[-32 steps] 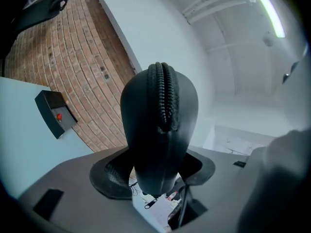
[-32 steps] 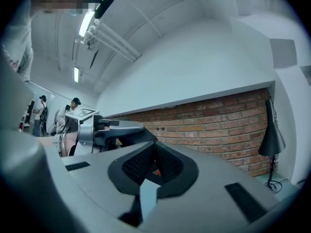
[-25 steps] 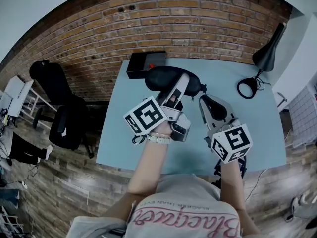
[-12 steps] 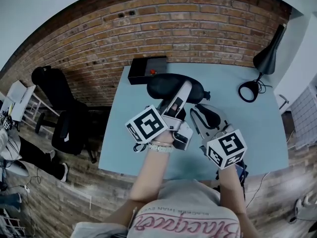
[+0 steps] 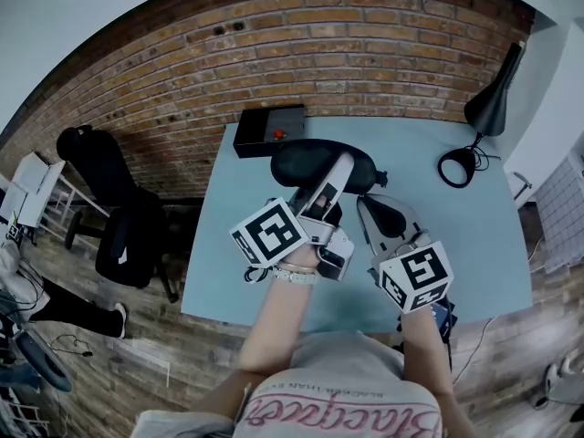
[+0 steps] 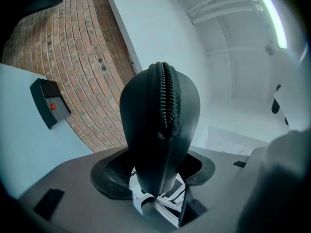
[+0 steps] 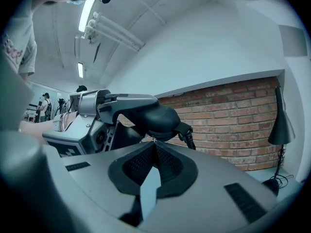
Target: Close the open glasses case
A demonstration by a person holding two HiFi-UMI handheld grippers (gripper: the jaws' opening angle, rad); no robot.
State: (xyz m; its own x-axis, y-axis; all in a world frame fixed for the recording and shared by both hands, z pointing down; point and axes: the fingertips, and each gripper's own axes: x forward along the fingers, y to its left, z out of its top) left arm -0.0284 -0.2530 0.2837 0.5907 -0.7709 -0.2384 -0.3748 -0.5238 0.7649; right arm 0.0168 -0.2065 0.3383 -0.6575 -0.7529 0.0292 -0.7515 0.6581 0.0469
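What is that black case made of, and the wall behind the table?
The case looks like dull black fabric, probably over a stiff shell, since it keeps its rounded shape. A woven zip runs along its edge. The wall is rough red-brown brick with pale mortar lines.

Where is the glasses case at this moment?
Centre of the head view: the glasses case is clamped in the left gripper, on the person's side of the black box, with the right gripper at its right end.
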